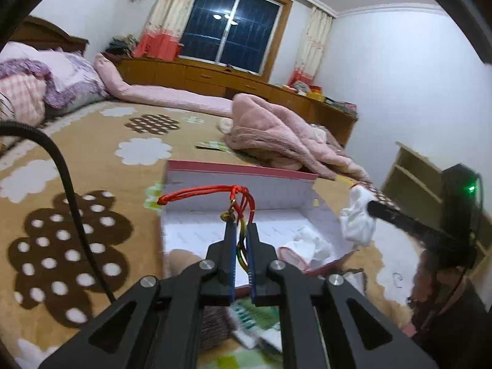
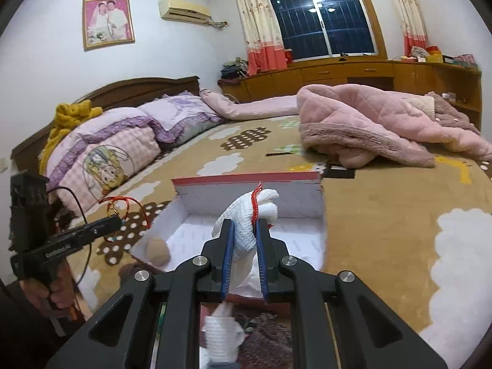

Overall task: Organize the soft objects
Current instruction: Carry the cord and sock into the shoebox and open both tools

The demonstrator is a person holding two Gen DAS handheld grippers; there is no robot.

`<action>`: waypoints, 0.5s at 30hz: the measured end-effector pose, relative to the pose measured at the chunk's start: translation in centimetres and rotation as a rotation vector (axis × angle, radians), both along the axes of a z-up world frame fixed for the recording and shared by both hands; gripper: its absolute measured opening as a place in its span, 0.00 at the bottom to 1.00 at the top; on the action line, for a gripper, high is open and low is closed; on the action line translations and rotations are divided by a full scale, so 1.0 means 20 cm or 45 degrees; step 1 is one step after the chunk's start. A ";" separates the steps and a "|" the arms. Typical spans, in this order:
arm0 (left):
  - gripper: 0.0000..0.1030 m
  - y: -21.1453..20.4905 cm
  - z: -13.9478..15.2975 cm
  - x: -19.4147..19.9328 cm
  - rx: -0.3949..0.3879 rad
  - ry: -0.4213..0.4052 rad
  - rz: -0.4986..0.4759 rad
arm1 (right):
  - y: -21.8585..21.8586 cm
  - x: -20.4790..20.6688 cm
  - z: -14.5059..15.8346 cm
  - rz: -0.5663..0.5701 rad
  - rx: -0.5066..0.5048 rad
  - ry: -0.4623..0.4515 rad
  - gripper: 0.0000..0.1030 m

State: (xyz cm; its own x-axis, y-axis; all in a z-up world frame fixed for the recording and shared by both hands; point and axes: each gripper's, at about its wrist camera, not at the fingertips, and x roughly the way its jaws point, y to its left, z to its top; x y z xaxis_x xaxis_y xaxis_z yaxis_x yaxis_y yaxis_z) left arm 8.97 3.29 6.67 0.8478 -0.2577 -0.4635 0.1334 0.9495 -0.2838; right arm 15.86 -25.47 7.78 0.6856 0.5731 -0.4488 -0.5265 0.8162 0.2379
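Over the box [image 1: 246, 181] on the bed, I am clamping a red cord [image 1: 215, 195] in my left gripper [image 1: 241, 230] and a white glove [image 2: 249, 218] in my right gripper [image 2: 245, 230]; I judge both remain to be dropped in beside white cloth [image 1: 307, 243] already inside.

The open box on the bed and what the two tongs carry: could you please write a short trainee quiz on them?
1. True or false: the left tongs grip a red cord.
2. What do the right tongs hold? A) white knit glove B) yellow scarf C) pillow
3. Fill in: the open box sits on the ____.

Key: 1 true. 2 A, the white knit glove. 3 bed; its patterned cover lies under the box.
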 end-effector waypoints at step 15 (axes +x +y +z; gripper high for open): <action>0.06 -0.20 -0.20 0.15 0.132 0.158 -0.112 | 0.05 0.14 -0.12 -0.082 -0.131 0.103 0.15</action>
